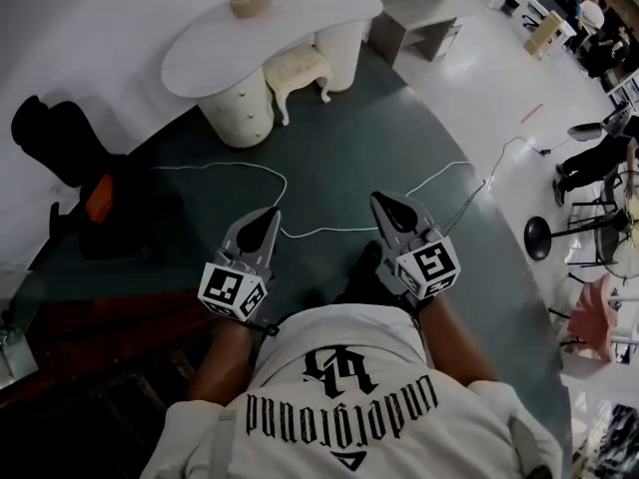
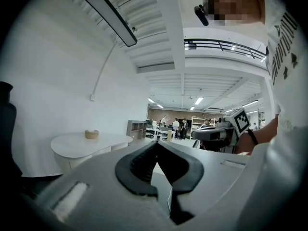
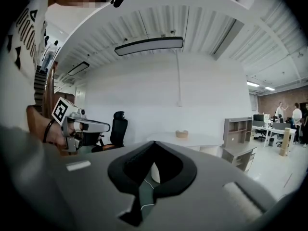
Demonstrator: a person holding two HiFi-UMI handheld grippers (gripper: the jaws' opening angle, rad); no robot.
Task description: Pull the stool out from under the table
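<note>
Cream stool (image 1: 297, 67), head view only, under table (image 1: 205, 50)

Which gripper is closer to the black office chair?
Left. The chair stands off to the left; the left gripper is on that side, well clear of it, the right gripper farther over.
</note>
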